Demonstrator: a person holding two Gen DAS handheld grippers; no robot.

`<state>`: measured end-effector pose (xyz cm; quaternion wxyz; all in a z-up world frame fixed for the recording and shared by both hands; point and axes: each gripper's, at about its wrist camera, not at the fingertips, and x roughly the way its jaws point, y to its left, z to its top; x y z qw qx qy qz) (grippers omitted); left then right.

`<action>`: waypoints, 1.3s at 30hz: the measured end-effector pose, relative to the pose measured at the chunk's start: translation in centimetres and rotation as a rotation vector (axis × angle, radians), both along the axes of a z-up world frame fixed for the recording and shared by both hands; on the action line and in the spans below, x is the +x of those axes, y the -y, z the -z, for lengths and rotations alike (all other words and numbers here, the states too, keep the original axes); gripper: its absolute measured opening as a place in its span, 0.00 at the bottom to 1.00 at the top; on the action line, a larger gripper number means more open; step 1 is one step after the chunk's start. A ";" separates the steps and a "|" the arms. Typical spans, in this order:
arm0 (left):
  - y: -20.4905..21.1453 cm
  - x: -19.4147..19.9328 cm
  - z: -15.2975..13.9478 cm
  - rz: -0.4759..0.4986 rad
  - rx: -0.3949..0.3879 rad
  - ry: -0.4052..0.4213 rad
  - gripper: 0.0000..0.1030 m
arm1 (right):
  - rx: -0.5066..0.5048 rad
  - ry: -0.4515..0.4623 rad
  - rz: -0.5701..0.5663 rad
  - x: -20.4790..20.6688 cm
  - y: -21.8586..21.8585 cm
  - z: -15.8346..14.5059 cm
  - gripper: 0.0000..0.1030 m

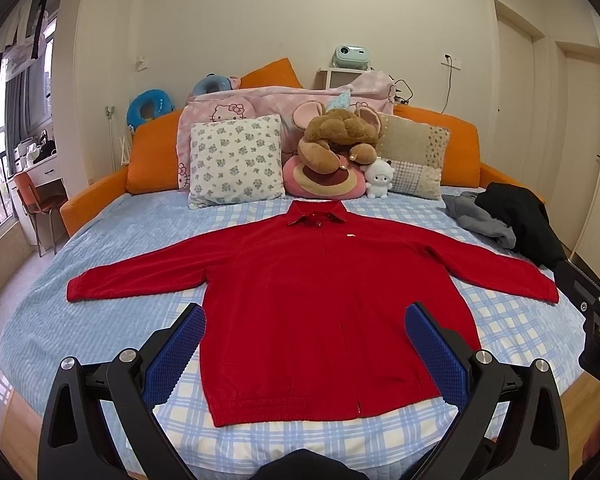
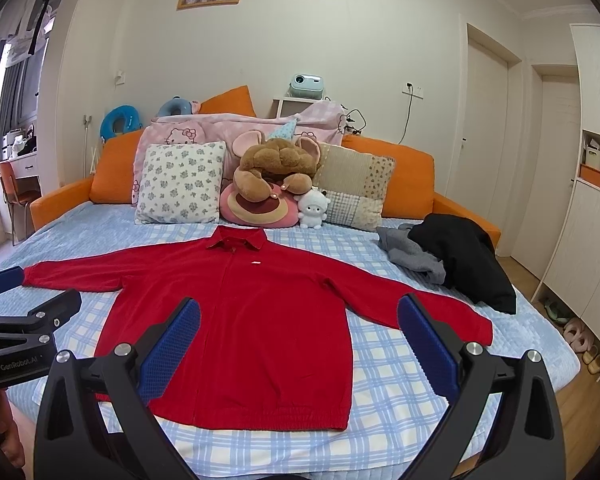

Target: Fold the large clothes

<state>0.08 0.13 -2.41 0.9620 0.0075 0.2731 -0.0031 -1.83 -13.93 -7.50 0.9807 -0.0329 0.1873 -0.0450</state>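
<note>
A red zip jacket (image 1: 324, 304) lies flat, front up, on the blue checked bed cover (image 1: 112, 312), sleeves spread to both sides, collar toward the pillows. It also shows in the right wrist view (image 2: 244, 320). My left gripper (image 1: 304, 344) is open, held above the jacket's hem, holding nothing. My right gripper (image 2: 300, 340) is open above the jacket's right half, holding nothing. The right gripper shows at the right edge of the left wrist view (image 1: 596, 304); the left gripper shows at the left edge of the right wrist view (image 2: 20, 320).
A grey garment (image 2: 412, 256) and a black garment (image 2: 468, 260) lie piled at the bed's right side. Pillows (image 2: 180, 184) and plush toys (image 2: 276, 176) line the orange headboard. Slippers (image 2: 580, 340) lie on the floor at right; a chair (image 1: 36, 200) and desk stand at left.
</note>
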 end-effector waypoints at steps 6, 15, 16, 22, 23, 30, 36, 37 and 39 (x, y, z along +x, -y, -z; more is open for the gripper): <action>0.0 0.6 0.2 -0.001 -0.004 -0.010 0.98 | 0.002 -0.005 0.007 0.2 0.2 0.3 0.95; 3.5 6.5 0.8 0.049 0.063 -0.057 0.98 | 0.040 -0.037 0.104 2.2 4.9 1.3 0.95; 4.1 7.4 1.0 0.052 0.077 -0.059 0.98 | 0.047 -0.039 0.119 2.6 5.7 1.1 0.95; 7.0 14.6 3.0 0.066 0.003 -0.102 0.98 | 0.117 -0.088 0.150 5.7 11.1 1.4 0.95; 7.4 15.9 3.5 0.078 -0.032 -0.111 0.98 | 0.135 -0.091 0.146 6.1 12.1 1.4 0.95; 13.0 25.2 6.7 0.156 -0.078 -0.159 0.98 | 0.196 -0.132 0.229 10.3 20.5 2.9 0.95; 19.3 32.1 10.0 0.248 -0.087 -0.264 0.98 | 0.270 -0.147 0.272 14.3 32.6 6.5 0.95; 20.5 33.3 10.7 0.252 -0.075 -0.288 0.98 | 0.286 -0.169 0.284 15.1 34.6 7.3 0.95; 22.0 34.8 12.2 0.261 -0.052 -0.334 0.98 | 0.322 -0.225 0.306 16.7 38.8 9.1 0.95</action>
